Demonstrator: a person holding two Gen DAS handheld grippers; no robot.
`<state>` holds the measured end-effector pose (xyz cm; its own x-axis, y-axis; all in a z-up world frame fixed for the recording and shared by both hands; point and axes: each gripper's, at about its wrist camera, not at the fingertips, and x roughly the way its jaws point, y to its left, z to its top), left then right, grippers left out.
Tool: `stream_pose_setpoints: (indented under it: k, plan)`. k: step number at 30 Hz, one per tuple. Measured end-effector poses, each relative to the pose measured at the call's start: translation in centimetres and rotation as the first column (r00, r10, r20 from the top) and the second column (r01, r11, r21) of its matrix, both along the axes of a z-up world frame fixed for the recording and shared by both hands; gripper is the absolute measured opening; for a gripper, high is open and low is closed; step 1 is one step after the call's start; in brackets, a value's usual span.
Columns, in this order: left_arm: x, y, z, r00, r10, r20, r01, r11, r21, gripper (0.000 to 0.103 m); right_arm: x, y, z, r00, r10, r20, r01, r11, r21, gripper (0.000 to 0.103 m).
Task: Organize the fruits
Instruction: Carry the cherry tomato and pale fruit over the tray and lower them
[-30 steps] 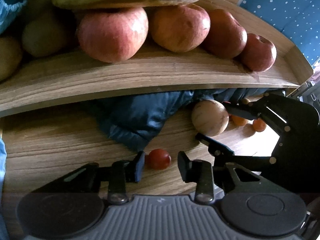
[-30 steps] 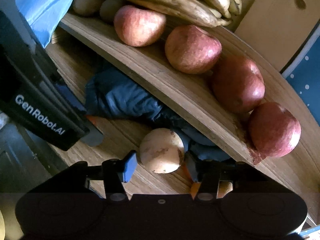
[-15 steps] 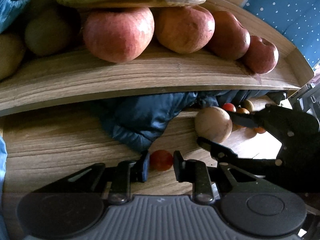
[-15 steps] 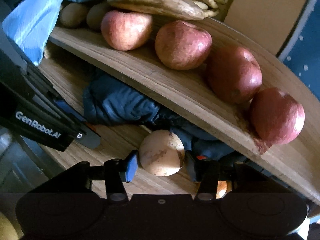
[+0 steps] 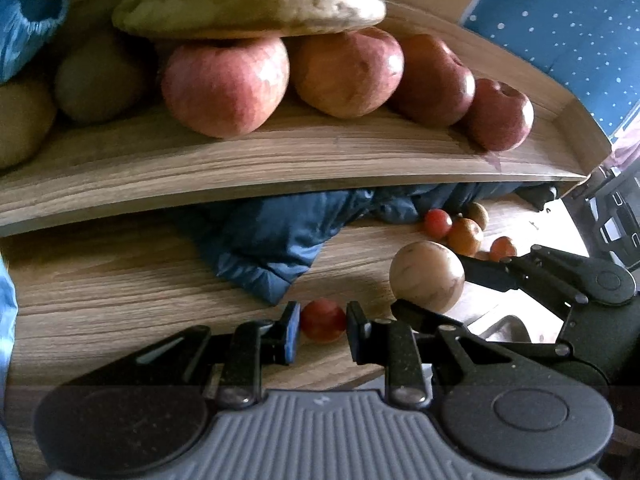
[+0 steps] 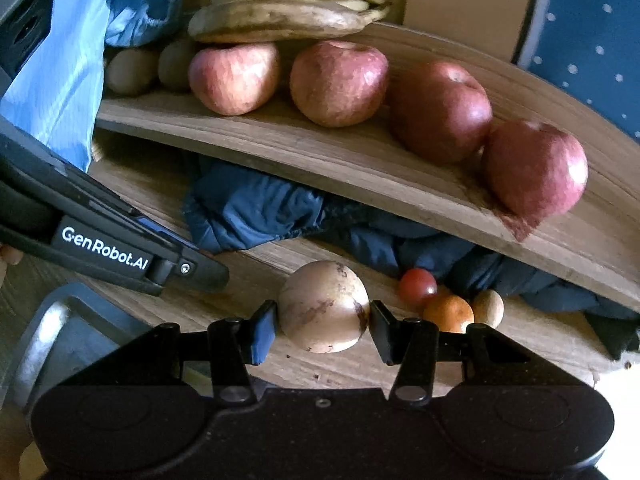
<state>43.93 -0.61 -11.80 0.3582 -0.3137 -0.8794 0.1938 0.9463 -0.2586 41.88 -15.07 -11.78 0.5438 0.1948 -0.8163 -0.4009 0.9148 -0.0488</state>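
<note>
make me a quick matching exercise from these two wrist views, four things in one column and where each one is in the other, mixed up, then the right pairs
Things:
1. small red tomato
2. round tan fruit
3. red apples
4. dark blue cloth

Places:
A. in a row on the upper wooden shelf
B. between the left tongs
C. bunched up beneath the upper shelf
D. between the right tongs

Right pairs: 1-B, 2-D, 3-A, 4-C
</note>
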Motion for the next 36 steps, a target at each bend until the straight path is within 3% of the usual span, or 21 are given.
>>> stream_pose_setpoints:
  k: [20,36]
  plan:
    - [-3.4,-2.2,2.2,0.994,-0.095,0.047,0.097,0.995,-0.022,0.027,-5.4,-1.5,2.5,0.988,-0.149,0.042,0.148,0.989,0.028,0.051]
    - [-6.9,-5.3,1.7,0.983,-0.184,0.013,0.184,0.983,-0.021,0.027,-10.4,-3.5,3.6,0.977,-0.208,0.036,0.208,0.978,0.02,0.051]
